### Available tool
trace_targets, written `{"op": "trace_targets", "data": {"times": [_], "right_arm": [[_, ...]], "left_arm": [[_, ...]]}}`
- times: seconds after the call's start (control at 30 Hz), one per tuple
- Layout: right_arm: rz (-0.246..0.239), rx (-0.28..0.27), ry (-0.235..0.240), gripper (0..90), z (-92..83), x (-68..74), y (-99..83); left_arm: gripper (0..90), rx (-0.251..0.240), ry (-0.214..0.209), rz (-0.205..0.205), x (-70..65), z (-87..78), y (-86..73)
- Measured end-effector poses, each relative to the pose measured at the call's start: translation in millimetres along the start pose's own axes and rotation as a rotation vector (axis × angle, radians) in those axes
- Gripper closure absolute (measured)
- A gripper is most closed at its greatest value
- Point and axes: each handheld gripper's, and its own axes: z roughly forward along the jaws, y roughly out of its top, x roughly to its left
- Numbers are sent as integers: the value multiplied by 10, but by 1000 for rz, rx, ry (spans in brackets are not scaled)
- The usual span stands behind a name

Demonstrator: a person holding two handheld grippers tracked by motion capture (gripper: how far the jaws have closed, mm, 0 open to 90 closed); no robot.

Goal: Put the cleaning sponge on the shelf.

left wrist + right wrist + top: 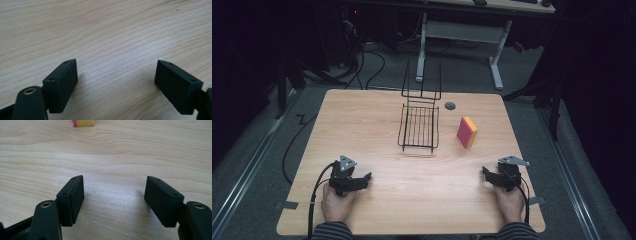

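A black wire rack [419,125] stands at the middle of the wooden table [362,120], its tall back frame toward the far edge. Right of it a pink and yellow sponge [467,131] stands on edge; its lower end peeks into the right gripper view as the sponge [83,122]. My left gripper [362,180] rests near the front left, held by a hand, and is open [116,75] over bare wood. My right gripper [490,175] rests near the front right, also open [114,192], nothing between its fingers.
A dark round grommet [450,105] sits in the tabletop behind the rack. Beyond the table stand a white desk frame [462,35] and cables on the grey floor. Cables trail from both grippers off the front edge.
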Motion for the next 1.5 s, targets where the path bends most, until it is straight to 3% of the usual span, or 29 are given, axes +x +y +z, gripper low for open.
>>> {"op": "trace_targets", "data": {"times": [1.5], "right_arm": [[1, 2, 16, 318, -18, 16, -14]], "left_arm": [[194, 0, 0, -1, 1, 0, 1]]}}
